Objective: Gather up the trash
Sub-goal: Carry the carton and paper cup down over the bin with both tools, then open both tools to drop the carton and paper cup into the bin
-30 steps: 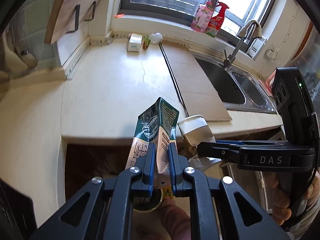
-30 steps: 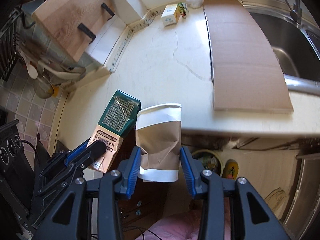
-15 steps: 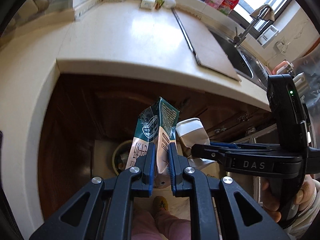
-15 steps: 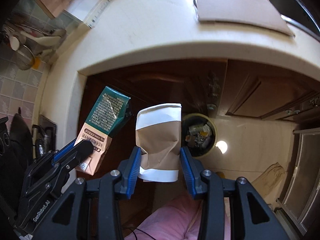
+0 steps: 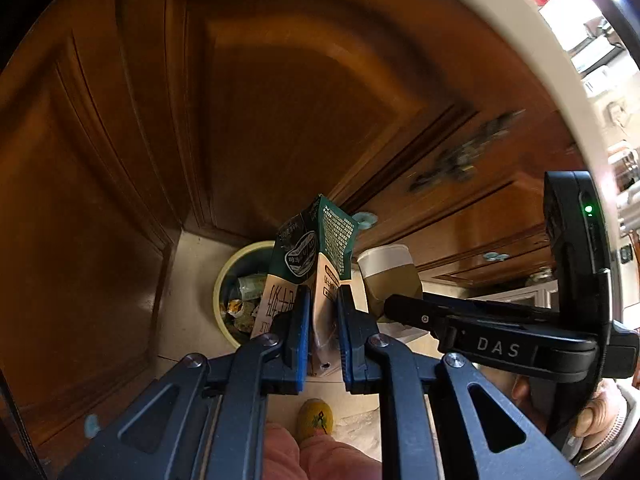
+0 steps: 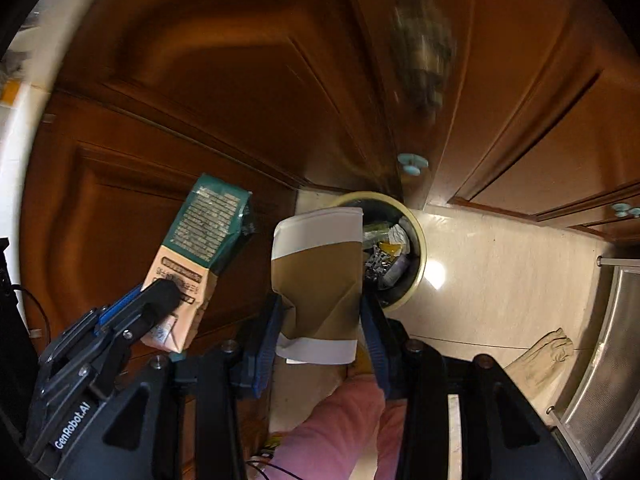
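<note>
Green-and-tan carton (image 5: pixel 316 264) clamped in my left gripper (image 5: pixel 322 332); crumpled paper cup (image 6: pixel 320 280) squeezed in my right gripper (image 6: pixel 324 340). Both hang above the floor's trash bin (image 6: pixel 418 240), before wooden cabinet doors (image 5: pixel 260 120).

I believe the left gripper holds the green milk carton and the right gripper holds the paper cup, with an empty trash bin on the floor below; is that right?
Not quite: the trash bin is not empty; the right wrist view shows wrappers and scraps inside it. The rest stands: the left gripper holds the green milk carton and the right gripper holds the paper cup.
</note>
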A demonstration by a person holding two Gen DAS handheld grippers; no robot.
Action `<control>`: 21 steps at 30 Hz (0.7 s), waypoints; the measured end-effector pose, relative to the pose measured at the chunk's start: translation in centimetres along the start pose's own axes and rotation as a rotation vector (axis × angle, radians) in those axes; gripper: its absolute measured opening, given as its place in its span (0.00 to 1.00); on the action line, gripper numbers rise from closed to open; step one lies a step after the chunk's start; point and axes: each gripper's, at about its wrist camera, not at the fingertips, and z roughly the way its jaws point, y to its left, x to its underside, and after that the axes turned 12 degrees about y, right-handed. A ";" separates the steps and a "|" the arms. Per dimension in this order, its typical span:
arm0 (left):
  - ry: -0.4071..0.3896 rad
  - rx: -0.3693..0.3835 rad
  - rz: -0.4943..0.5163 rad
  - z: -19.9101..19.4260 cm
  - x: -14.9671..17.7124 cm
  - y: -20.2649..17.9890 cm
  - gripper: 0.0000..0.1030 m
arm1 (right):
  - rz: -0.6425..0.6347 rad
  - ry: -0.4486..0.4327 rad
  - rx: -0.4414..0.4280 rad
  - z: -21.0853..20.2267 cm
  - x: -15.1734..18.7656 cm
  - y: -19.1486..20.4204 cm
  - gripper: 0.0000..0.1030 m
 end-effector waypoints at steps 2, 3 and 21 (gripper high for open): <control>0.006 -0.002 -0.007 2.4 0.1 1.0 0.10 | 0.013 0.011 0.006 2.4 -0.7 -0.9 0.40; 0.009 -0.003 -0.011 3.6 0.2 1.4 0.10 | 0.016 0.015 0.005 3.3 -1.1 -1.3 0.40; 0.007 -0.068 -0.041 10.1 -0.2 3.9 0.57 | 0.031 0.009 0.019 9.1 -2.4 -4.0 0.47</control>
